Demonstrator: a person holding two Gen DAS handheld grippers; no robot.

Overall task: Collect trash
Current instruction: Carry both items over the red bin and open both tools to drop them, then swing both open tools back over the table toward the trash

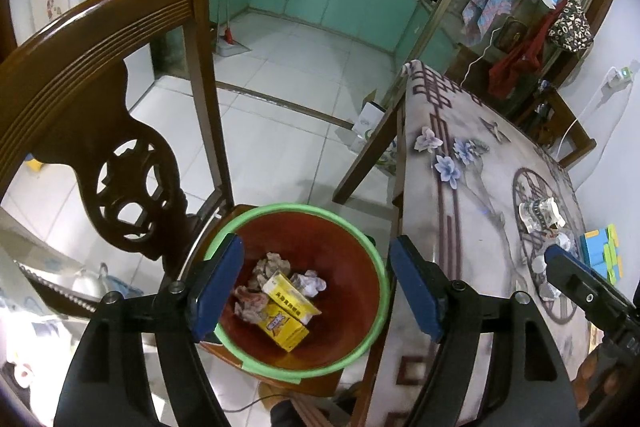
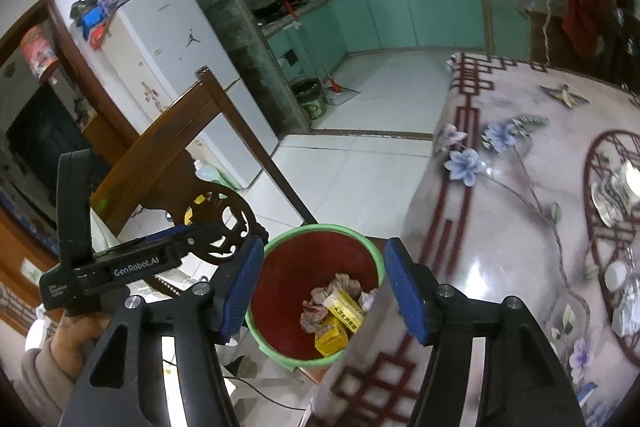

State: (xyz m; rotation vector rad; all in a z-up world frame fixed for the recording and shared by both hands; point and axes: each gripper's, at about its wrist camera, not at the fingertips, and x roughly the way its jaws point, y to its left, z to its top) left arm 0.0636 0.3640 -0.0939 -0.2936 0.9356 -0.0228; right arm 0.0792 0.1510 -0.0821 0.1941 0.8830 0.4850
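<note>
Left gripper (image 1: 316, 259): 2 flat blue pads with a ribbed rubber face, on black plastic arms with 4 round metal screws. Standing wide apart, with nothing between the pads, nothing gripped.

Directly beyond and below its fingertips, 1 round bin (image 1: 288, 207): smooth red plastic inside, with a light green rim. Resting on the seat of 1 wooden chair (image 1: 80, 99), dark brown and glossy, with a grooved top rail and a carved, pierced back to the left of the claw.

Inside the bin, framed between the 2 pads: 2 yellow cardboard boxes, the upper box (image 1: 294, 297) lying tilted across the lower box (image 1: 284, 329). Around them about 3 wads of crumpled paper (image 1: 272, 267), grey-white and pinkish, soft and wrinkled.

Right gripper (image 2: 324, 255): same blue pads, same black arms. Also apart and empty, holding nothing. Same bin (image 2: 312, 229) just ahead of and below its fingertips, partly hidden behind the table edge at the right pad.

To the right of both claws, 1 table (image 1: 460, 227) under a shiny cloth with red lattice lines and pale blue flowers. On it, well to the right of the left claw, more trash (image 1: 540, 215): crinkled printed wrappers and small white pieces, too blurred to count.

Left of the right claw, the left hand (image 2: 72, 331) with a grey sleeve, closed around the black handle of the left gripper.
</note>
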